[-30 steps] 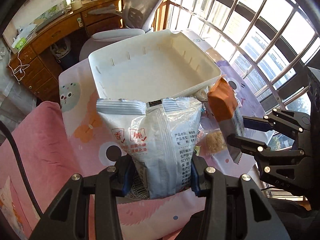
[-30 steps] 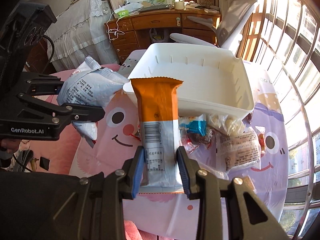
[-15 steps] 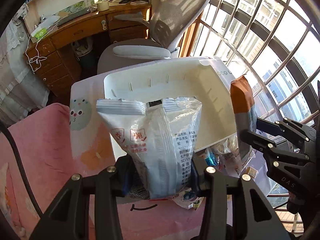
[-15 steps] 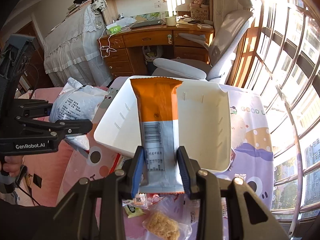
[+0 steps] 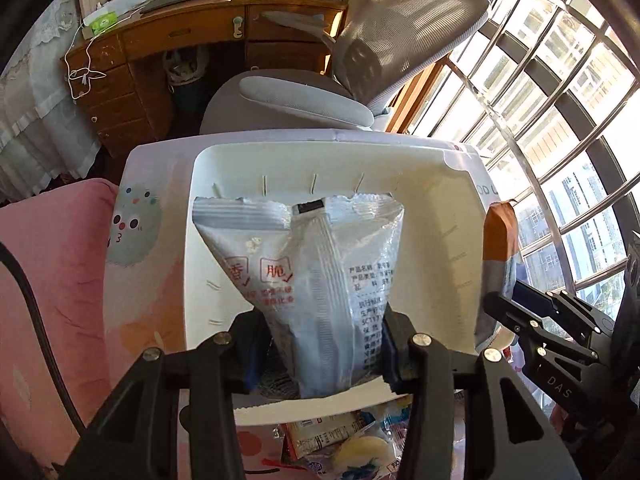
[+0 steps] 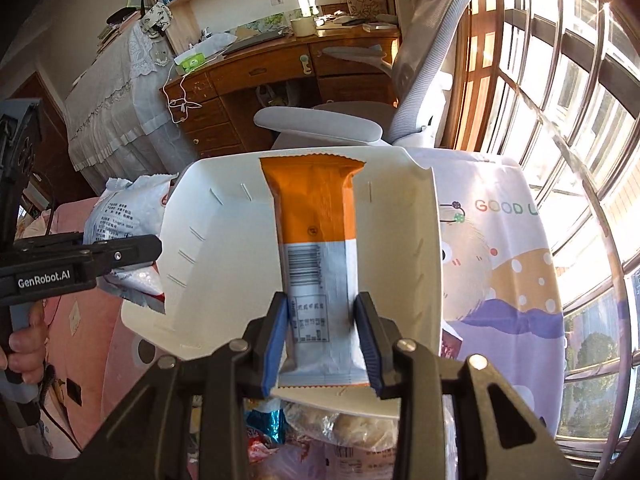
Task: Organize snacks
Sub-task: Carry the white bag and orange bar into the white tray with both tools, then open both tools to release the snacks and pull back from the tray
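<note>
Tablecloth (image 6: 500, 248) with cartoon animals covers the surface, and on it sits the white bin (image 6: 224, 264), seemingly empty inside and now filling the middle of both views, where a second ago it stood farther off behind the loose snacks (image 6: 320, 436). Those leftover packets now lie at the near edge, below the bin's near rim, so both tools have carried their loads forward and up over the container. The left gripper (image 5: 316, 354) is closed tight on the lower part of the silver-white chip bag (image 5: 312, 280), which hangs upright above the bin's left-centre. The right gripper (image 6: 322, 336) is clamped on the white end of the orange-topped bar wrapper (image 6: 316, 240), held upright over the bin's floor. Judging from this, the carry looks finished and release into the bin is the next step; several packets remain on the cloth to collect afterwards.
</note>
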A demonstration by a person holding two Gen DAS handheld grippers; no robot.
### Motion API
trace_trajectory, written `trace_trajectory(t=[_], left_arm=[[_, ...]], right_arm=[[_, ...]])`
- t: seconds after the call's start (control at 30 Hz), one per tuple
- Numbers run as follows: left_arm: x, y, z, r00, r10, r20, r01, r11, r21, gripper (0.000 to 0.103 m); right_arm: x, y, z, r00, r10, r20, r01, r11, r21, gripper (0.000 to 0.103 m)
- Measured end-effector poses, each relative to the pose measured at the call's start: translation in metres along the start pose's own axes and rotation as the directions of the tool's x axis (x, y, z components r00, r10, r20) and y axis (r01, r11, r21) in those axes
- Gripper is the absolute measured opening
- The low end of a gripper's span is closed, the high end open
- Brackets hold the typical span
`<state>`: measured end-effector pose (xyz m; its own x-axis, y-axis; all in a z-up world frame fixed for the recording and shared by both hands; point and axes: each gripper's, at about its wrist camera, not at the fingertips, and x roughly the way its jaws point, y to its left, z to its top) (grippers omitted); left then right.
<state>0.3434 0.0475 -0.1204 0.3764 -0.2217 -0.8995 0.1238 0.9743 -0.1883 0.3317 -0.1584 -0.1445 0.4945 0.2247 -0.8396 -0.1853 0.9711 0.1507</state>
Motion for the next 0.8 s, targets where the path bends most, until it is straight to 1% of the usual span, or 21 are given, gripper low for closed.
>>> trace_trajectory(t=[0.07,0.13,0.2,0.23,0.37,0.53,0.8], left_arm=[[0.005,-0.001,0.003,1.000,-0.001,-0.003,0.001,1.000,-0.010,0.045],[0.009,-0.001,0.004,1.000,0.005,-0.006,-0.005,0.999,-0.033,0.053],[0.010,0.001,0.003,1.000,0.001,-0.005,-0.001,0.998,-0.061,0.076],[0.010,0.001,0.003,1.000,-0.005,-0.002,0.005,0.998,-0.068,0.078],[0.009,-0.001,0.001,1.000,-0.001,-0.008,0.001,0.998,-0.060,0.079],[-0.002,-0.004,-0.005,1.000,-0.008,-0.004,0.007,0.998,-0.056,0.079],[-0.032,-0.013,-0.023,1.000,-0.030,0.008,0.030,0.999,-0.012,0.079]], right_arm=[[0.007,-0.007,0.001,1.000,-0.013,-0.019,0.014,0.999,0.034,0.037],[0.013,-0.014,0.001,0.999,-0.018,-0.040,0.020,0.998,0.065,0.038],[0.018,-0.020,-0.002,0.998,-0.028,-0.061,0.033,0.996,0.084,0.041],[0.019,-0.023,-0.003,0.997,-0.031,-0.065,0.036,0.996,0.086,0.043],[0.013,-0.026,-0.007,0.997,-0.044,-0.058,0.048,0.996,0.073,0.048],[0.001,-0.028,-0.010,0.997,-0.055,-0.047,0.059,0.995,0.084,0.049],[-0.034,-0.023,-0.022,0.996,-0.090,-0.006,0.090,0.990,0.111,0.050]])
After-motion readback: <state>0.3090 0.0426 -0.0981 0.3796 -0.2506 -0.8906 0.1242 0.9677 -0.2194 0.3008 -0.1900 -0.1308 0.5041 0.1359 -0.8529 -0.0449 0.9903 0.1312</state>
